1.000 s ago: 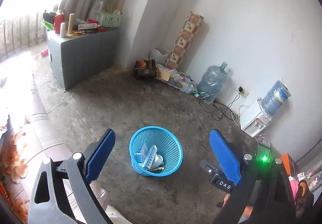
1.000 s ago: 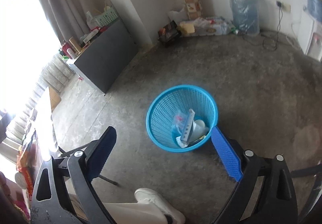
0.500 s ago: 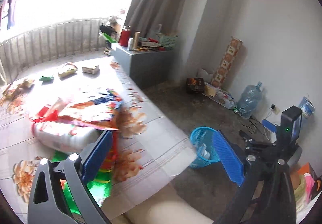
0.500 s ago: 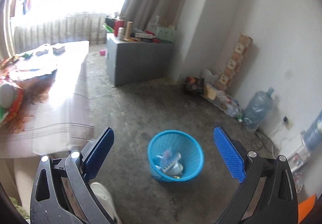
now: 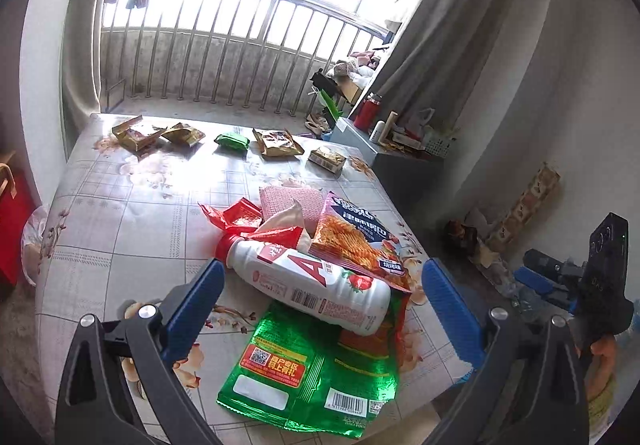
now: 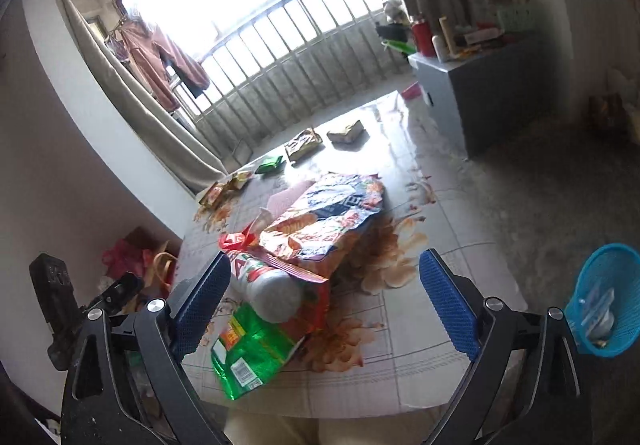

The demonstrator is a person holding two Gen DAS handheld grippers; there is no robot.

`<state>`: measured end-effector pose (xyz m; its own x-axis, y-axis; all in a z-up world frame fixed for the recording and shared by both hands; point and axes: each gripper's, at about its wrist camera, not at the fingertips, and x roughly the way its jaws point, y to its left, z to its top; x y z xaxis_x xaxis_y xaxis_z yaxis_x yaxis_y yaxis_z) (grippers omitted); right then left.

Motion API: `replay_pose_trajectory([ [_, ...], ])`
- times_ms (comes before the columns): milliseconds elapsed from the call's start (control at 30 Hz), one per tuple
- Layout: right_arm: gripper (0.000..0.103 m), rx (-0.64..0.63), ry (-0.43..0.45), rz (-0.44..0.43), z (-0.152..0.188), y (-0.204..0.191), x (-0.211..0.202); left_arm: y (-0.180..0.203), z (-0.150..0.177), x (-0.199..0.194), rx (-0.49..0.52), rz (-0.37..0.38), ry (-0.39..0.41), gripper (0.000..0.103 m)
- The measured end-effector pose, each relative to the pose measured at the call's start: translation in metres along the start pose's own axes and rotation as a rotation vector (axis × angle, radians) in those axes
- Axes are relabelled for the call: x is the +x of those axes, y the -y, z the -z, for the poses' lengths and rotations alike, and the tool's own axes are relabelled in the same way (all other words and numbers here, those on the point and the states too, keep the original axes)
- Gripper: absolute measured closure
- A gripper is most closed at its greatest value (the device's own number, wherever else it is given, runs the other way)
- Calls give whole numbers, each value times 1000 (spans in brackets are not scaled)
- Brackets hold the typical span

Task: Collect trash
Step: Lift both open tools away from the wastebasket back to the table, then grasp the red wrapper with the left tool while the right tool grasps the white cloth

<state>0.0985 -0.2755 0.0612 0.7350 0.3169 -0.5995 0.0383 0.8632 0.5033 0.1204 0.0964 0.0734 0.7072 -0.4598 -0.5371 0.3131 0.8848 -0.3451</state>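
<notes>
Trash pile [image 5: 320, 277] on table [image 5: 120, 213]; left tongs [image 5: 320, 309] apart, right tongs [image 6: 324, 301] closing, empty.

A grey cabinet [image 6: 472, 93] stood by the curtain [image 5: 436, 45], carrying a red flask [image 6: 422, 35] and a pale basket [image 5: 438, 141]. Clothes [image 6: 160, 53] hung before the railed window [image 5: 248, 57]. A patterned box [image 5: 528, 201] leaned against the wall.

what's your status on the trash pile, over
Left gripper open, empty, over the white bottle. Right gripper empty, jaws closing. Bottle on green wrapper, noodle bag on top. Blue basket on floor; nothing blocking.
</notes>
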Motion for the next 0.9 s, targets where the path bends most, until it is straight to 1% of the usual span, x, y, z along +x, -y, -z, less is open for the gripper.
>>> replay_pose_trajectory([
  [67, 24, 34, -65, -33, -2, -3, 20, -7, -4, 12, -17, 0, -16, 12],
  [167, 29, 110, -164, -71, -3, 0, 46, -17, -12, 36, -42, 25, -45, 20],
  [233, 35, 168, -213, -83, -2, 5, 59, -23, -22, 53, -45, 41, -59, 28],
  [267, 37, 194, -235, -93, -1, 9, 66, -23, -26, 60, -48, 44, -66, 30],
  [333, 41, 256, -271, -115, -2, 18, 76, -31, -36, 78, -62, 37, -89, 40],
  [400, 41, 312, -294, -140, -4, 26, 88, -39, -45, 98, -82, 59, -123, 44],
  [500, 41, 378, -327, -138, -4, 34, 103, -52, -56, 128, -117, 77, -186, 49],
  [567, 41, 414, -355, -131, -3, 40, 111, -59, -61, 144, -132, 86, -231, 51],
  [633, 41, 436, -373, -133, -2, 43, 116, -64, -66, 152, -141, 72, -242, 54],
  [700, 40, 448, -381, -133, 0, 44, 120, -68, -70, 160, -138, 87, -260, 54],
  [733, 40, 454, -385, -133, 0, 45, 123, -69, -72, 163, -132, 77, -269, 54],
  [833, 40, 475, -393, -132, 1, 50, 126, -77, -74, 167, -129, 19, -261, 54],
  [900, 40, 486, -395, -133, 3, 53, 124, -90, -75, 168, -146, -45, -254, 54],
])
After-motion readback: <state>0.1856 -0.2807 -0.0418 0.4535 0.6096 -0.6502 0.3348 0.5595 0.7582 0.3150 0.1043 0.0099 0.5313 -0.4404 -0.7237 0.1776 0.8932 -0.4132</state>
